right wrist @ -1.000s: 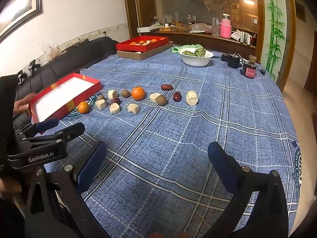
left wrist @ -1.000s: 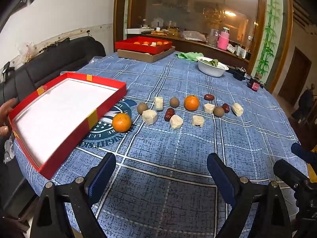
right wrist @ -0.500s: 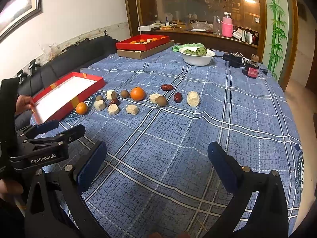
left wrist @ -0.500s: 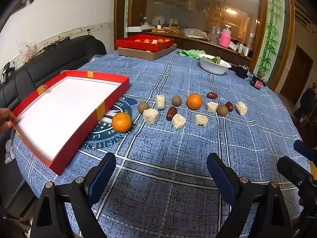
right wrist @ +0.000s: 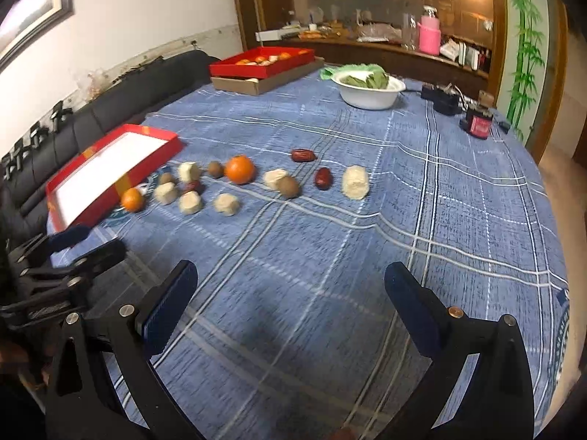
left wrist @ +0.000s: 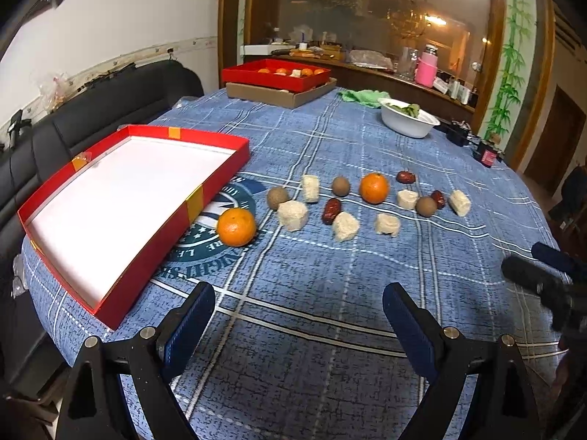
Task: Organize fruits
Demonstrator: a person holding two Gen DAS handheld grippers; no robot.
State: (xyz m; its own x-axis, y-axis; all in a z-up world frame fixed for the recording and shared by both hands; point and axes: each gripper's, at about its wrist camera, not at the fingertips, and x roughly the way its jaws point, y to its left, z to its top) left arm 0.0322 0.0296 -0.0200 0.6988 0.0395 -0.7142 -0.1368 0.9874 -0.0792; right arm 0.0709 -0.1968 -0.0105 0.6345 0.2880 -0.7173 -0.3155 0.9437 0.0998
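An empty red tray (left wrist: 154, 267) with a white floor lies at the table's left edge; it also shows in the right wrist view (right wrist: 150, 163). An orange (left wrist: 236, 227) sits just right of it. A second orange (left wrist: 373, 187), brown round fruits (left wrist: 277, 198), red dates (left wrist: 332, 211) and several pale cut chunks (left wrist: 292, 215) lie in a loose row across the blue cloth; the row also shows in the right wrist view (right wrist: 239, 169). My left gripper (left wrist: 299, 315) is open and empty, near the front edge. My right gripper (right wrist: 290, 293) is open and empty, right of the left one.
A second red tray (left wrist: 275, 77) with fruit rests on a brown box at the far side. A white bowl (left wrist: 409, 123) with greens, a green cloth, and small black devices (right wrist: 445, 101) stand at the back right. A black sofa (left wrist: 55, 139) borders the table's left.
The red tray has slid further onto the table and the hand at its left edge is gone. Both grippers have moved slightly forward, still open.
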